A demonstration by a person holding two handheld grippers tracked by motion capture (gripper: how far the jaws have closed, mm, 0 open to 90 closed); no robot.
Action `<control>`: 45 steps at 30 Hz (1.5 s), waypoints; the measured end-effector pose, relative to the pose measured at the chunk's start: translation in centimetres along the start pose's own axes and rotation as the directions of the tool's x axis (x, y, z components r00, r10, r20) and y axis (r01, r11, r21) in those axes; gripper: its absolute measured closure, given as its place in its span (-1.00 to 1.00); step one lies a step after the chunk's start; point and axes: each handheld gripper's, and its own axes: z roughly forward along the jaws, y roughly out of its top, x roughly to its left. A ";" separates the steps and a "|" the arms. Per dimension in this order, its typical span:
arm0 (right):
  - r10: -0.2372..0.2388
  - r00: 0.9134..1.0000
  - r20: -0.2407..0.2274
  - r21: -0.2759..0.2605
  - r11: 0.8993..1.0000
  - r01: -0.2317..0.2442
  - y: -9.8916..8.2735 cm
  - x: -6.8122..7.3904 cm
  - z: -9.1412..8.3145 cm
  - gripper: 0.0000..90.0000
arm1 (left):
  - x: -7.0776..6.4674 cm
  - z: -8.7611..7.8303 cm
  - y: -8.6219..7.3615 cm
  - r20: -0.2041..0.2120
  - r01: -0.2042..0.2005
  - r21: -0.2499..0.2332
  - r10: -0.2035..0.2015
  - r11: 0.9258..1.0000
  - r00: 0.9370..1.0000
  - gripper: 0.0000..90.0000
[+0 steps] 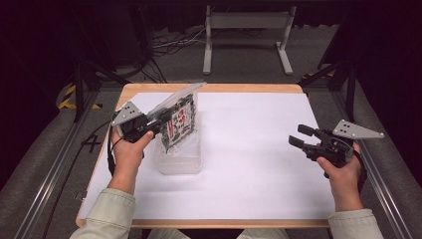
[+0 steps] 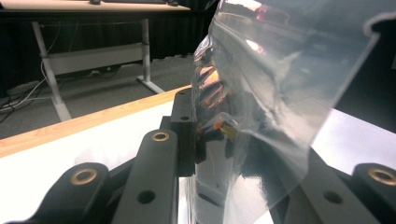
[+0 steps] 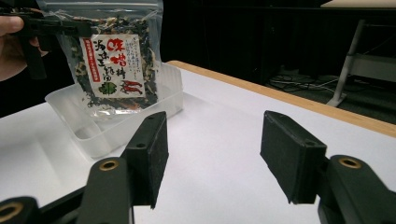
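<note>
**Bag held over the tub, right tool idle**

Your left gripper [image 1: 158, 121] is clamped on the side edge of the snack bag [image 1: 180, 124], holding it upright with its lower end inside the clear tub [image 1: 185, 162] at the table's left. Your right gripper [image 1: 302, 136] hangs wide apart, holding nothing, well off to the right over the white sheet [image 1: 249, 149].

The bag looks light, limp and slick: film will flex and could slide, so grip the flat sealed margin, not the bulge. Whether the bag's bottom touches the tub floor is hard to tell. In the left gripper view glare hides the far jaw's contact.
</note>
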 end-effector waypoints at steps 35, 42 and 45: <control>0.009 1.000 0.001 0.003 1.000 -0.009 -0.3 -0.1 0.1 -0.11 | -0.8 -2.6 0.6 -0.054 0.006 -0.029 -0.007 1.000 0.999 -0.27; 0.011 1.000 0.015 0.010 1.000 -0.011 -0.6 -0.4 -0.2 -0.14 | -1.5 -5.4 0.1 -0.041 -0.028 -0.004 0.028 1.000 0.999 -0.28; 0.016 1.000 0.022 0.010 1.000 -0.016 -1.0 -0.6 -0.5 -0.18 | -1.6 -6.6 -0.3 -0.033 -0.036 0.019 0.037 0.999 0.999 -0.28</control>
